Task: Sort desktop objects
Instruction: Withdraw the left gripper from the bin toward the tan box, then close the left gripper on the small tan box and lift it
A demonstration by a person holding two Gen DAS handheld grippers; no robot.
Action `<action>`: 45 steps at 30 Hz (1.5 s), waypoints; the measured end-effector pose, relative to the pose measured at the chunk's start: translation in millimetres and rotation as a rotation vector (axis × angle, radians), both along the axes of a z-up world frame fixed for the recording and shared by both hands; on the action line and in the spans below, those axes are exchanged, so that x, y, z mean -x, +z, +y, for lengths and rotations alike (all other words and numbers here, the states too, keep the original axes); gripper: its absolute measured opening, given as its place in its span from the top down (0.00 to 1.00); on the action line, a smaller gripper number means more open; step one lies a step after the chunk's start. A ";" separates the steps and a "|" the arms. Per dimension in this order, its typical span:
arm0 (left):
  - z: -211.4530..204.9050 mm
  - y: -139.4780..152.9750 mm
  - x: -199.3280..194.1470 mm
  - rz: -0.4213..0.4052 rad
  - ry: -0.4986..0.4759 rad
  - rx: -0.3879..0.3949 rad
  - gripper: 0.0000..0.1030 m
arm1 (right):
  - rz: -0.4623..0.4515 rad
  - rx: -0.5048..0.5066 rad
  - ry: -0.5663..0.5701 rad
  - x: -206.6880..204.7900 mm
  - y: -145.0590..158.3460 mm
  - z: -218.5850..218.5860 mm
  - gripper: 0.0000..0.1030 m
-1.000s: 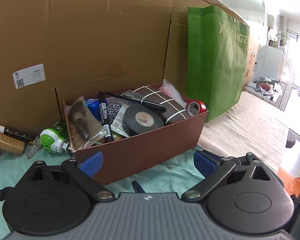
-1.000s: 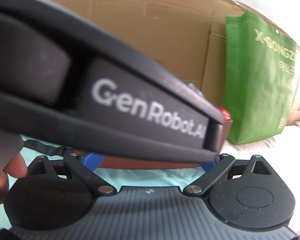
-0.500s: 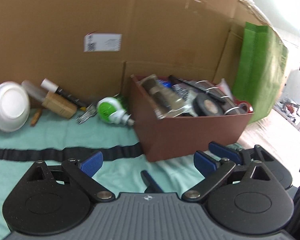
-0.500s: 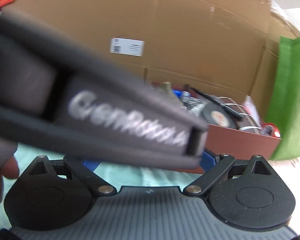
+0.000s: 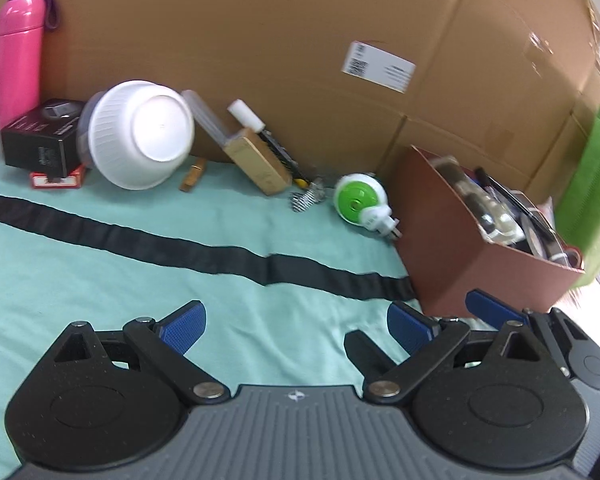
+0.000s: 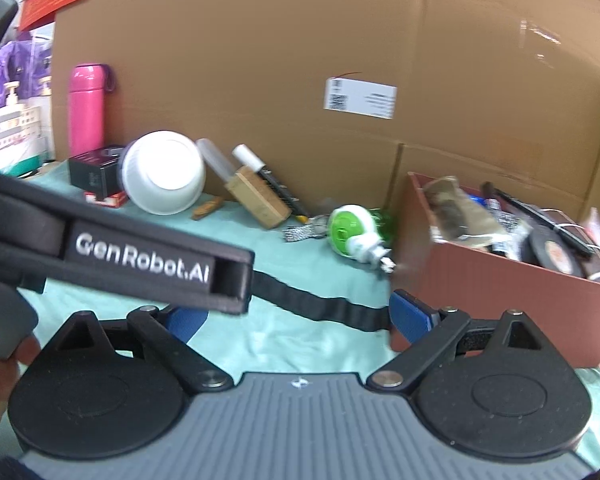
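Observation:
A brown box (image 5: 456,264) (image 6: 492,292) full of tape rolls, markers and packets stands at the right on the teal cloth. Loose items lie along the cardboard wall: a green-and-white plug device (image 5: 360,200) (image 6: 350,232), a wooden block (image 5: 258,162) (image 6: 258,196), a white-capped marker (image 5: 252,124), a tipped white bowl (image 5: 144,134) (image 6: 164,172), a black box (image 5: 40,142) and a pink flask (image 5: 18,52) (image 6: 86,108). My left gripper (image 5: 296,324) is open and empty over the cloth. My right gripper (image 6: 300,316) is open and empty; its blue fingertips (image 5: 488,306) show beside the box.
A cardboard wall (image 5: 300,60) backs the table. A black strap (image 5: 180,244) crosses the cloth. A green bag (image 5: 596,184) stands right of the box. The left gripper's body (image 6: 140,260) crosses the right wrist view at the left.
Both grippers have swung left, away from the box. The bowl, black box and pink flask have come into view. Both grippers stay open.

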State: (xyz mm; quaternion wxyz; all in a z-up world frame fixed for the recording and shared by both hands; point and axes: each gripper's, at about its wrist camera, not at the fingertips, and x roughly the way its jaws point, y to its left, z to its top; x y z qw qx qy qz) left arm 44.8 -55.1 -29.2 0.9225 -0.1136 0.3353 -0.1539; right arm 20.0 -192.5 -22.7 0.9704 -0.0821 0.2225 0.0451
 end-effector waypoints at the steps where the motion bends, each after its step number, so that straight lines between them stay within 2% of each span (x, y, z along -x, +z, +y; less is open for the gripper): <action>1: 3.3 0.1 -1.6 -0.005 0.005 0.003 0.03 | 0.002 0.000 0.008 -0.6 -0.9 3.1 0.08; 4: 12.2 2.2 -9.0 -0.021 0.016 0.010 0.03 | -0.006 0.006 0.033 -9.9 -4.2 10.7 0.08; 9: 18.0 11.4 -27.9 -0.073 0.042 0.020 0.03 | -0.040 0.088 0.050 -36.8 -9.8 26.0 0.09; 15: 20.0 11.9 -67.8 -0.068 0.056 0.031 0.05 | -0.066 0.143 0.079 -65.4 -15.1 36.3 0.11; 23: 11.1 4.0 -119.3 -0.060 0.067 -0.008 0.06 | -0.055 0.187 0.110 -103.2 -22.8 39.2 0.17; 27: 8.1 -6.0 -143.4 -0.029 0.074 -0.004 0.13 | -0.045 0.184 0.125 -123.6 -24.1 39.6 0.23; 32: 9.1 -13.6 -165.8 -0.001 0.072 0.027 0.22 | -0.047 0.237 0.133 -148.0 -28.9 40.3 0.24; 40: 10.0 -14.2 -177.7 -0.011 0.065 0.056 0.37 | -0.035 0.303 0.169 -177.5 -39.2 43.1 0.27; 45: 8.3 -15.9 -180.3 -0.019 0.040 0.062 0.41 | 0.006 0.308 0.192 -193.7 -44.2 46.0 0.32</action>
